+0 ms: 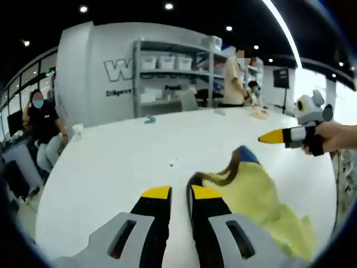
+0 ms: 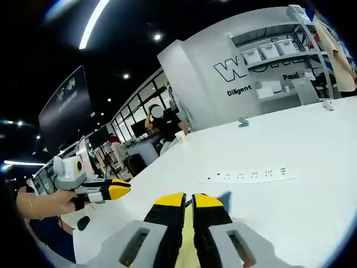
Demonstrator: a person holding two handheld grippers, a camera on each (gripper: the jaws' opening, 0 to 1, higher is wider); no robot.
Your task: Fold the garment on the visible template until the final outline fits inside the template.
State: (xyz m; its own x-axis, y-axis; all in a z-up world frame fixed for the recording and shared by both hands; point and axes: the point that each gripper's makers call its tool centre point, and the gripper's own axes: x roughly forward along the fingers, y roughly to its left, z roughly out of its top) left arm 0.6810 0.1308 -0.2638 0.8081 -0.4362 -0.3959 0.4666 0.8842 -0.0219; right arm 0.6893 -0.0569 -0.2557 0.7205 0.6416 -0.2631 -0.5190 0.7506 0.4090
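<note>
On the white table (image 1: 111,167), the yellow garment (image 1: 262,206) hangs pinched in the left gripper (image 1: 179,192). Right gripper (image 2: 188,200) jaws nearly closed, apparently on yellow cloth.

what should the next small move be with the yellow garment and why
Probably lower the left tool and lay the yellow garment flat on the white table. Its jaws look nearly closed on the garment's dark edge, and the cloth hangs bunched to one side. The right tool also appears nearly closed over yellow cloth.
</note>
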